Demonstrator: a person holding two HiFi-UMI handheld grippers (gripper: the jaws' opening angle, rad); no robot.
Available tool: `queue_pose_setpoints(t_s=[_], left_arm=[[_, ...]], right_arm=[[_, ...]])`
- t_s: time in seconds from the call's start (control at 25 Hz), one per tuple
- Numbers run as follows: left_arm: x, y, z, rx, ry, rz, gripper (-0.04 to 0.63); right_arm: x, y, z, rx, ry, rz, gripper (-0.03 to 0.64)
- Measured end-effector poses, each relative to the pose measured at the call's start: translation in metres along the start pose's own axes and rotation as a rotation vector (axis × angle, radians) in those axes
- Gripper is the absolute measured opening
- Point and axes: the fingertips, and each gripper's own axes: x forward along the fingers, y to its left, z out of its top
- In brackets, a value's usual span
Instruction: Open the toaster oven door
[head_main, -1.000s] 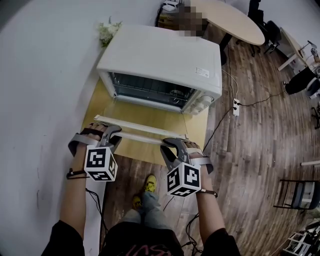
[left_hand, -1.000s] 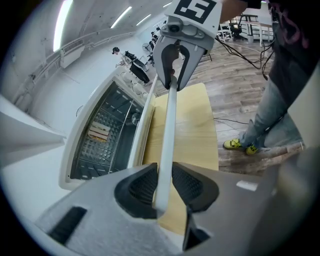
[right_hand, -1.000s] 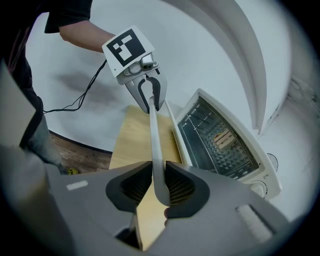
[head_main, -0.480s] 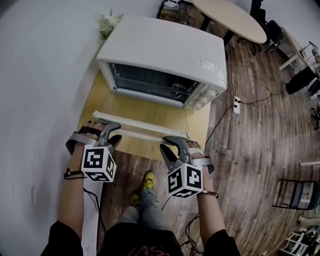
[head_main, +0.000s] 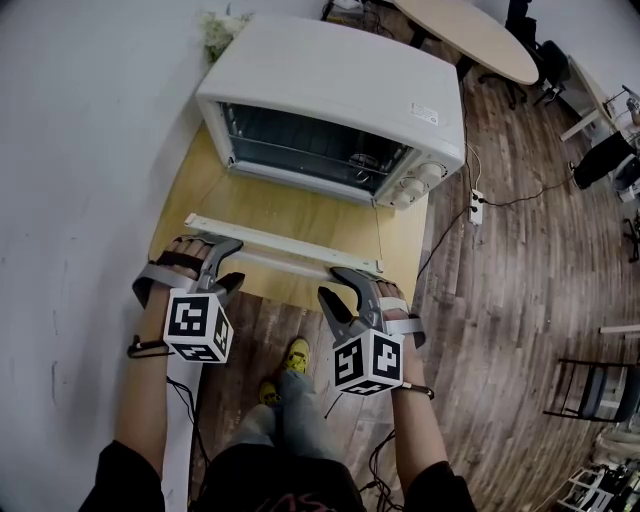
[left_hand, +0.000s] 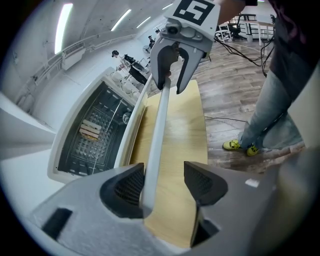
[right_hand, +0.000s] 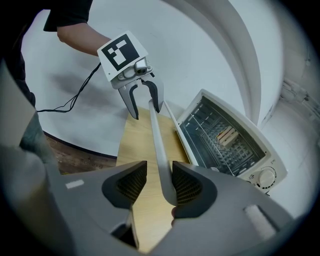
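White handle (head_main: 285, 264) of dropped-open oven door (head_main: 290, 243), running between spread jaws of left gripper (head_main: 228, 262) and right gripper (head_main: 338, 285), jaws just opening, neither pinching it.

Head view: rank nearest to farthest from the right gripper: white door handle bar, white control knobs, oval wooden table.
1. White door handle bar, between the right gripper's jaws, which have just been opening.
2. White control knobs, oven's right front.
3. Oval wooden table, far back.

White toaster oven (head_main: 340, 85) on a wooden table (head_main: 300, 215) — its door (head_main: 285, 243) down, flat open.
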Motion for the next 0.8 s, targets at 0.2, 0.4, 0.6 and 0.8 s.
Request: queue_pose_setpoints(t_s=[0.2,0.4,0.6,0.8], left_arm=[[0.006,-0.012,-0.003,0.003,-0.002,0.012,0.277],[0.012,-0.023,-0.006,0.015,-0.005,0.022,0.288],[0.018,-0.033,-0.009,0.033,0.0,0.04,0.299],[0.026,-0.042,-0.011,0.044,0.0,0.066,0.318]], right_arm=[[0.005,0.013,-0.004,0.008,-0.012,0.004,0.196],[0.01,0.024,-0.009,-0.001,-0.017,0.002,0.232],[0.014,0.034,-0.014,-0.006,-0.019,-0.011,0.236],[0.019,0.045,-0.019,-0.019,-0.018,-0.019,0.25]])
